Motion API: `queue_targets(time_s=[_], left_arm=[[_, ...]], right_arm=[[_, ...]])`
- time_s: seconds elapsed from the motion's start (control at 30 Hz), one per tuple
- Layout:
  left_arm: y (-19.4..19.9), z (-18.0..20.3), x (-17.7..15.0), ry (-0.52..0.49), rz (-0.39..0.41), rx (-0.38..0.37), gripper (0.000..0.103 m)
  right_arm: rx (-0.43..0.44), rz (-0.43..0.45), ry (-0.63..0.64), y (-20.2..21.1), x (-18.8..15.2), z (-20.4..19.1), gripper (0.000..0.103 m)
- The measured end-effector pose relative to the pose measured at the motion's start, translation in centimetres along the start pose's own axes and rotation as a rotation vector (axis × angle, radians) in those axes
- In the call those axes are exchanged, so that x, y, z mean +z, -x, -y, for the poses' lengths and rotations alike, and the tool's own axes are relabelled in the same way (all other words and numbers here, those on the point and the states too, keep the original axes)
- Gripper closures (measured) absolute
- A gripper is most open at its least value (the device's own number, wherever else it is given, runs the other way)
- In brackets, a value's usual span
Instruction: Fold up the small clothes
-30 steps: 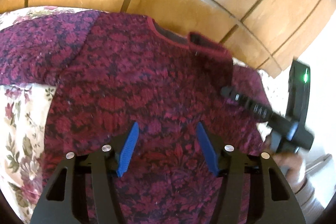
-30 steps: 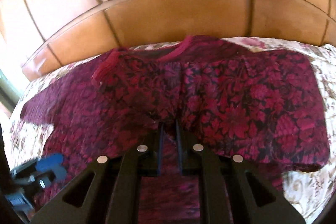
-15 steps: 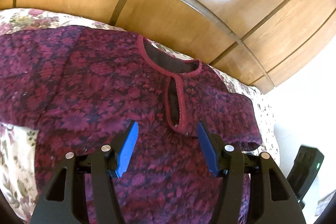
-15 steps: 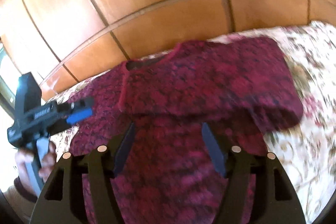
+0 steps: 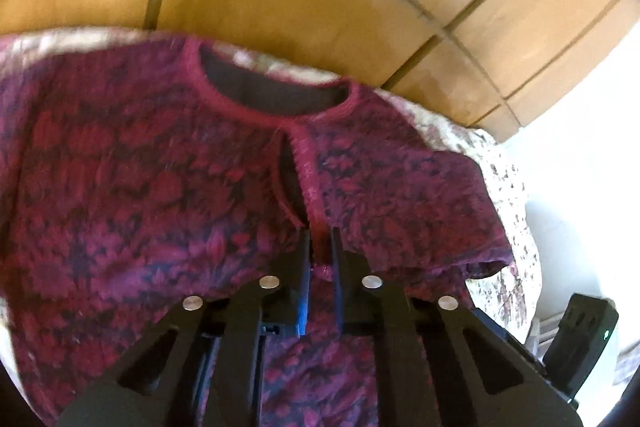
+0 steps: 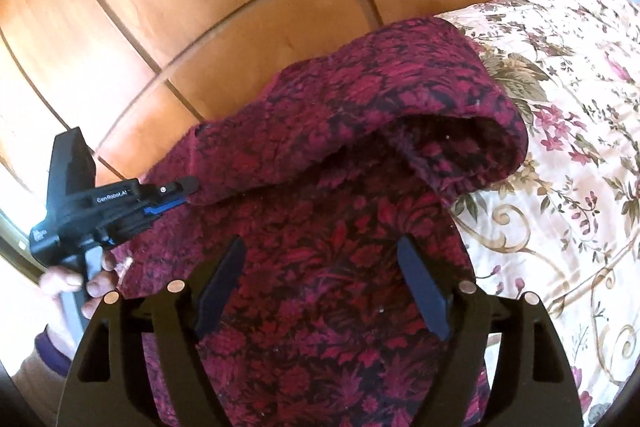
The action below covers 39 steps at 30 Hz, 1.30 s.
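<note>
maroon top (image 6: 340, 267) on the bed (image 6: 560, 187): right sleeve folded in; left hand-held gripper (image 5: 320, 247) pinches its edge, right hand-held gripper (image 6: 320, 283) gapes empty; most folds remain.

The maroon sweater (image 5: 168, 195) is viewed closely from both wrists facing the wooden headboard (image 6: 224, 11), shared at frame centre.
</note>
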<state>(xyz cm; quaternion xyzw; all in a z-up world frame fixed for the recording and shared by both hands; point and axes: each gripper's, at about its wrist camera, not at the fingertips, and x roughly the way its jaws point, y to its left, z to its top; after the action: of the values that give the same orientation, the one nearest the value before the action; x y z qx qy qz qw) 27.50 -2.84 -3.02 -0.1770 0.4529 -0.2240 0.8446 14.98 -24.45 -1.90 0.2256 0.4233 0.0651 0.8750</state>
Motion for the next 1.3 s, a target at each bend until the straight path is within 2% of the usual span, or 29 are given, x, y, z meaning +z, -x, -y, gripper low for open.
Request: queue_targets(time_s=[0.1, 0.3, 0.47, 0.6, 0.73, 0.87, 1.03, 1.17, 1.23, 1.3], left_arm=[[1.8, 0.9, 0.3, -0.035, 0.059, -0.016, 0.096], [6.6, 0.0, 1.2, -0.009, 0.173, -0.045, 0.096], [9.8, -2.1, 1.4, 0.009, 0.263, 0.012, 0.097], [10.2, -5.2, 0.9, 0.045, 0.249, 0.087, 0.097], [8.7, -8.4, -1.3, 0.077, 0.176, 0.172, 0.097], [6.8, -9.1, -4.0, 0.060, 0.098, 0.222, 0.098], [7.1, -9.0, -3.8, 0.059, 0.125, 0.210, 0.098], [7.6, -8.4, -3.3, 0.021, 0.151, 0.214, 0.098], [7.9, -8.2, -3.2, 0.012, 0.157, 0.217, 0.098], [8.0, -8.1, -3.4, 0.004, 0.162, 0.222, 0.098]], right_arm=[[0.016, 0.015, -0.016, -0.1, 0.4, 0.2, 0.024], [-0.003, 0.074, -0.029, -0.7, 2.3, 0.3, 0.022], [-0.041, 0.099, -0.035, -1.6, 3.5, 0.8, 0.021], [-0.044, 0.063, -0.022, -2.8, 3.2, 1.0, 0.019], [-0.055, 0.024, -0.046, -4.2, 2.7, 2.0, 0.017], [-0.072, 0.009, -0.030, -3.7, 2.7, 1.7, 0.017], [-0.055, -0.035, 0.036, -1.2, 2.2, 0.4, 0.018], [-0.033, 0.034, 0.076, 1.2, 3.1, -1.3, 0.028], [-0.028, 0.050, 0.082, 0.5, 4.3, -2.1, 0.030], [-0.063, 0.046, 0.099, -1.6, 5.6, -2.5, 0.034]])
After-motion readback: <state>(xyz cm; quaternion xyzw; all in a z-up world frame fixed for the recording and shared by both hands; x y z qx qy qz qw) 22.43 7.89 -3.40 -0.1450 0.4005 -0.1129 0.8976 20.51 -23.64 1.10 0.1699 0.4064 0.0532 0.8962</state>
